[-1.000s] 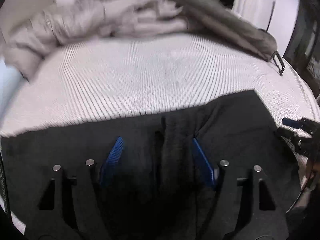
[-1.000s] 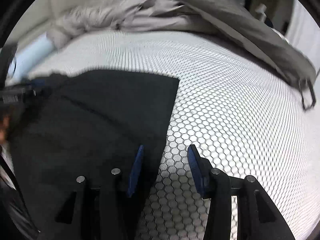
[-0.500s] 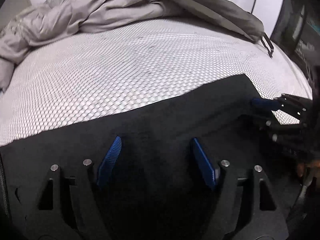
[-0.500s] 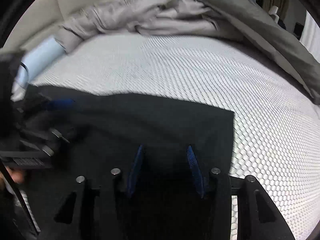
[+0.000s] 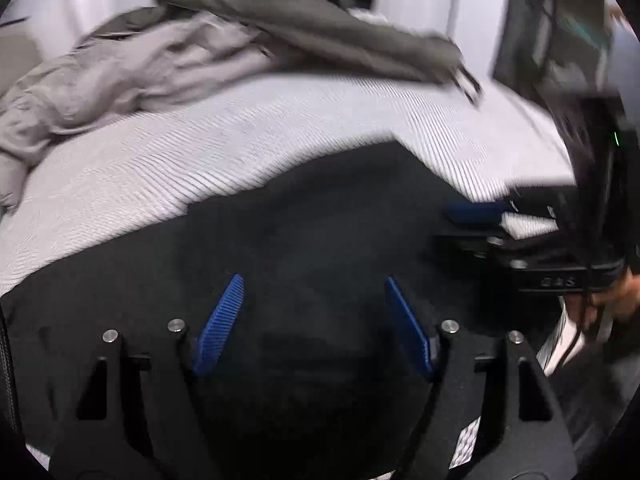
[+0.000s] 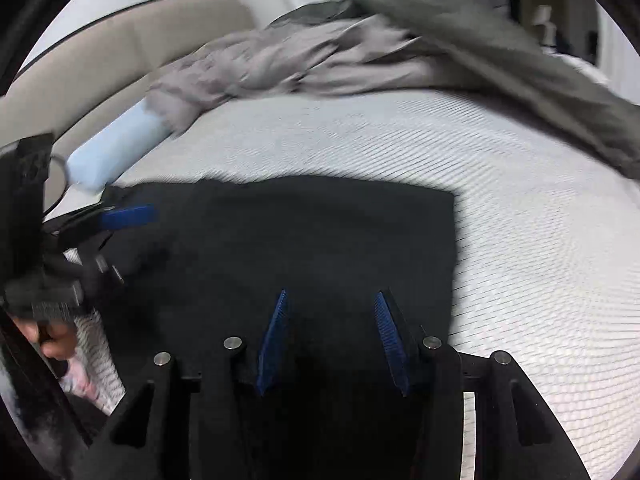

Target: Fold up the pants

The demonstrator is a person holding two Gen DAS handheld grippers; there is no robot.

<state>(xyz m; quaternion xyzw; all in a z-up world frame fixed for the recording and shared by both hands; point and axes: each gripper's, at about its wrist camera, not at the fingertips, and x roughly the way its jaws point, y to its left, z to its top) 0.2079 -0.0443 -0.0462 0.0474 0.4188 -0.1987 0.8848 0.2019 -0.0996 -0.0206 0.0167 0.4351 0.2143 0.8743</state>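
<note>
The black pants (image 5: 320,216) lie flat on the white honeycomb-patterned bed (image 5: 200,148), and also show in the right wrist view (image 6: 320,232). My left gripper (image 5: 314,284) is open just above the pants, nothing between its blue pads. My right gripper (image 6: 330,298) is open over the pants near their right edge, empty. Each gripper shows in the other's view: the right one (image 5: 476,214) at the pants' right side, the left one (image 6: 128,216) at their left side. Both views are motion-blurred.
A heap of grey and olive clothing (image 5: 180,60) lies at the back of the bed (image 6: 400,48). A light blue roll (image 6: 116,148) lies by the beige headboard (image 6: 100,64) at left. A dark stand (image 5: 560,40) is at far right.
Both grippers have drawn back and up from the pants, staying open. The far garment heap and more of the bed have come into view.
</note>
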